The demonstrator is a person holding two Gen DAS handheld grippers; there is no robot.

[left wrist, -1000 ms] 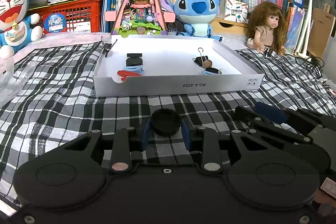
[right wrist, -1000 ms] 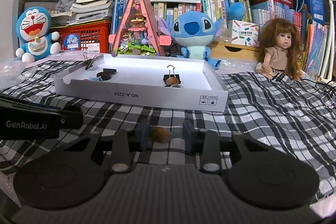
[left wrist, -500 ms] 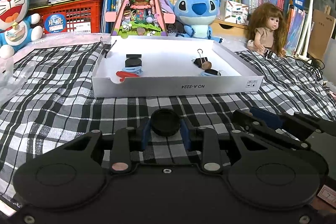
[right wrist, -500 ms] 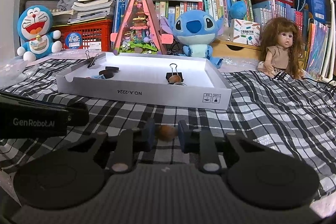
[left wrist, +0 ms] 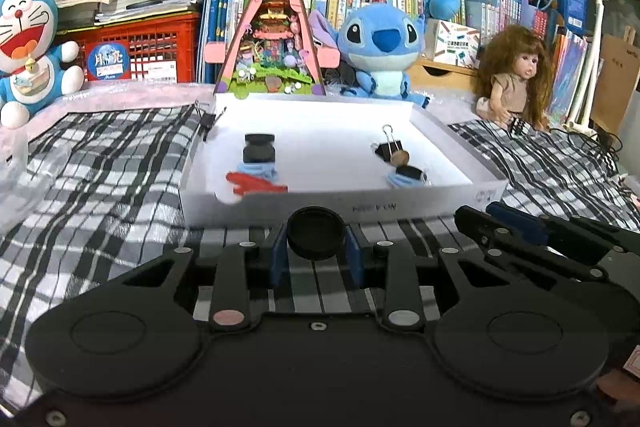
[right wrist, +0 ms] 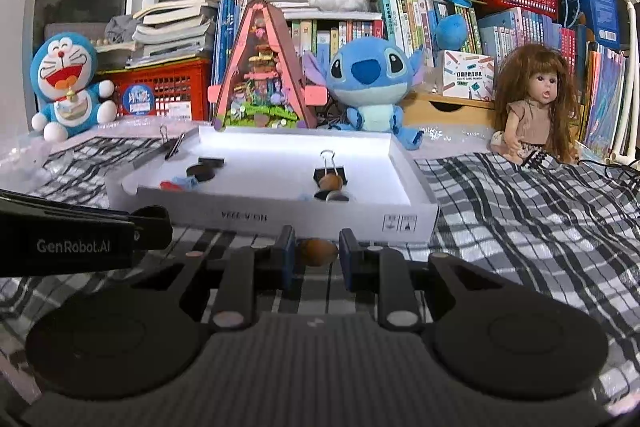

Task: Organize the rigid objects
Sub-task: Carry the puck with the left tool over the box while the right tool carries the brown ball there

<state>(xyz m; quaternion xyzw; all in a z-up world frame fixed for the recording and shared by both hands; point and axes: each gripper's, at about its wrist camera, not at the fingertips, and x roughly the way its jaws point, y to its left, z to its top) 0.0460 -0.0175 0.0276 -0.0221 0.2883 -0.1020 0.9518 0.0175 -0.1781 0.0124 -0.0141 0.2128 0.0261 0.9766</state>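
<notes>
Currently both claws carry a piece, short of the white tray (left wrist: 400,207) on the checked surface (left wrist: 100,163).

Left claw (left wrist: 316,251): clenched on a black round cap (left wrist: 316,233), held between the blue pads, just before the tray's front wall. In the tray's left half lie a black cap stack (left wrist: 259,149) on a pale blue piece and a red piece (left wrist: 252,183) near the front wall; a binder clip (left wrist: 206,121) is clipped to the left rim.

Tray's right half: a second binder clip (left wrist: 388,147), a brown bead (left wrist: 400,159) touching it, and another black cap (left wrist: 410,173) on blue.

Right claw (right wrist: 316,253): grasping a small brown oval bead (right wrist: 318,251) between its pads, low, close to the front wall.

Judgement: the sorting looks to go by kind, so the cap probably belongs with the left black stack, the bead with the brown one at right. To do it well, lift each piece clear of the front wall before moving in, keep the claws apart since they sit side by side, lower near the tray floor before releasing. The bead looks likely to roll; let go gently beside the clip.
</notes>
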